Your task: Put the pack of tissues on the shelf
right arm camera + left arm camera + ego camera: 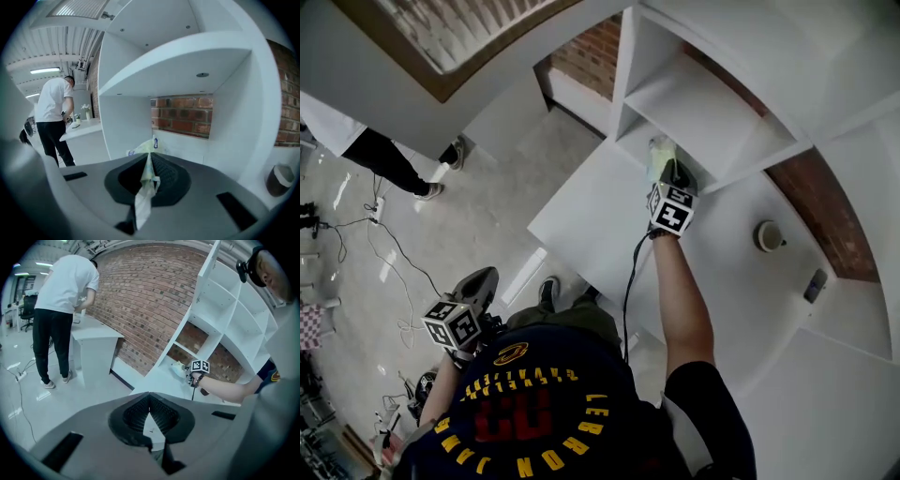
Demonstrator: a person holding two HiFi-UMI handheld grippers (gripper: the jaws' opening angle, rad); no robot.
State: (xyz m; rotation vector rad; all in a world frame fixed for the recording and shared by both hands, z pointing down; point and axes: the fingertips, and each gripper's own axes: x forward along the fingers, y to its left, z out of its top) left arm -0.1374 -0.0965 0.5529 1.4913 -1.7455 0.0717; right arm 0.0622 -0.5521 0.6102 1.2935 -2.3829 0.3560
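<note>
— Right claw [149, 158] is clamped on the pack of tissues [142, 149]. I see a thin flap of its wrapper squeezed between the jaws, and the bulk of the pack sticks out past the tips.

— Where is the pack relative to the shelf [178, 56]?

— On my head view it sits at the mouth of the lowest compartment, near the left upright, just above the white tabletop [609, 216]. I can't tell whether it touches the compartment floor. The arm is stretched out toward it.

— And the other one?

— Left claw [149, 401] is pressed together with nothing in it. It is held low at the left of the head view, well apart from the shelf, and its camera looks across at the right claw and the pack.

— Anything else around?

— A small round container [769, 235] sits on the tabletop to the right of the outstretched arm, apart from the pack. Another person [63, 296] in a white top stands at a white desk [93, 341] by the brick wall [140, 296].
</note>
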